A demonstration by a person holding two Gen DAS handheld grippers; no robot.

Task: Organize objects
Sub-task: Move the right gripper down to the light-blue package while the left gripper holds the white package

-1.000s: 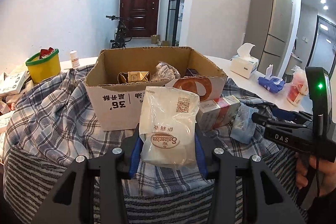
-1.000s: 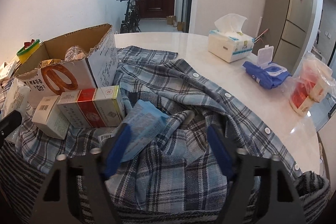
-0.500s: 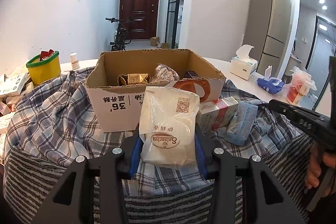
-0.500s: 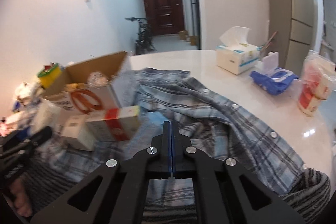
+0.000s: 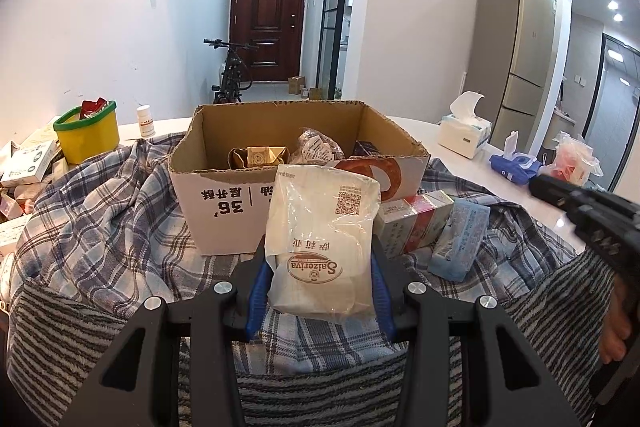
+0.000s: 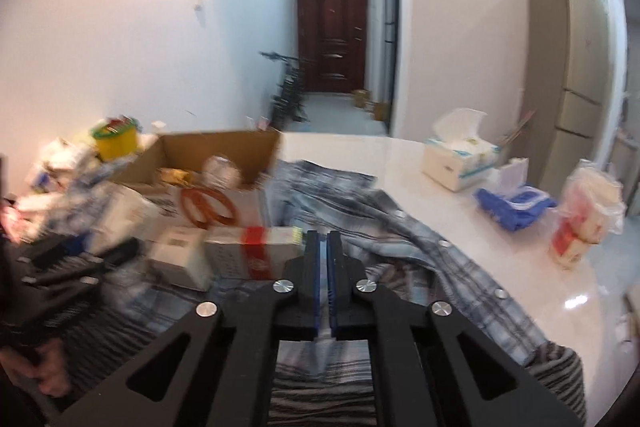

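My left gripper (image 5: 318,259) is shut on a white plastic snack bag (image 5: 322,239) and holds it upright in front of an open cardboard box (image 5: 224,199) with several packets inside. A red-and-white carton (image 5: 414,223) and a pale blue packet (image 5: 460,239) lie to the right of the box on a plaid shirt (image 5: 100,223). My right gripper (image 6: 323,239) is shut and empty, raised above the shirt, with the carton (image 6: 256,251) to its left. The view is blurred. The right gripper also shows at the right edge of the left wrist view (image 5: 584,211).
A yellow tub (image 5: 88,137) and small boxes stand at the left. A tissue box (image 6: 460,159), a blue wipes pack (image 6: 514,201) and a bagged red item (image 6: 588,219) stand on the white table (image 6: 400,163) at the right.
My right gripper has shut without the blue packet and lifted up and back from the shirt, swinging its view leftward. The left gripper has held the bag still.
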